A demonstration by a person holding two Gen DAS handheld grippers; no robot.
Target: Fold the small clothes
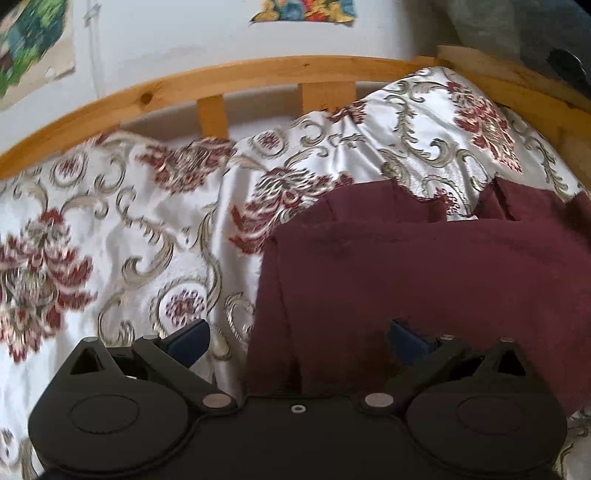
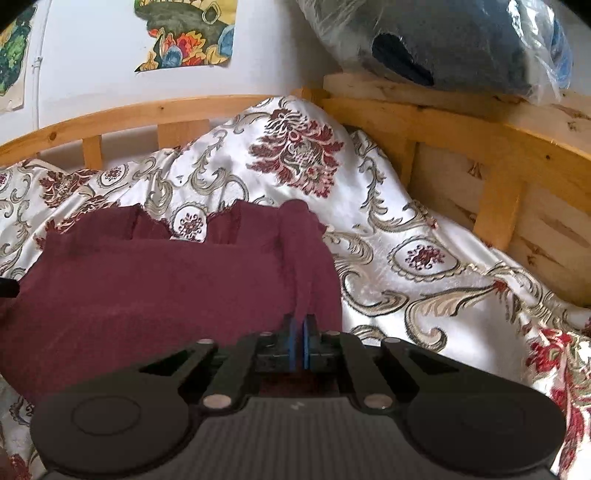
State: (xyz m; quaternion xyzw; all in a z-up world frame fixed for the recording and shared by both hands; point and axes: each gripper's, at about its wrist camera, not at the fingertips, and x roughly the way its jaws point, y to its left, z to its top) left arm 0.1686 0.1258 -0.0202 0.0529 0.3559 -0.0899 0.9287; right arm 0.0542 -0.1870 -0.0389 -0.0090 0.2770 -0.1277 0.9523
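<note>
A dark maroon garment (image 1: 424, 280) lies partly folded on the patterned bedspread (image 1: 129, 240). In the left wrist view my left gripper (image 1: 295, 341) is open, its blue pads wide apart over the garment's near left edge, holding nothing. In the right wrist view the same maroon garment (image 2: 166, 280) fills the left half. My right gripper (image 2: 299, 341) is shut on the garment's right edge, with a raised fold of the cloth running away from between the blue pads.
A wooden bed rail (image 1: 221, 79) curves along the far side, and a wooden frame (image 2: 480, 147) stands at the right. A dark bundle in clear plastic (image 2: 443, 40) rests on top of that frame. Pictures hang on the white wall (image 2: 184, 33).
</note>
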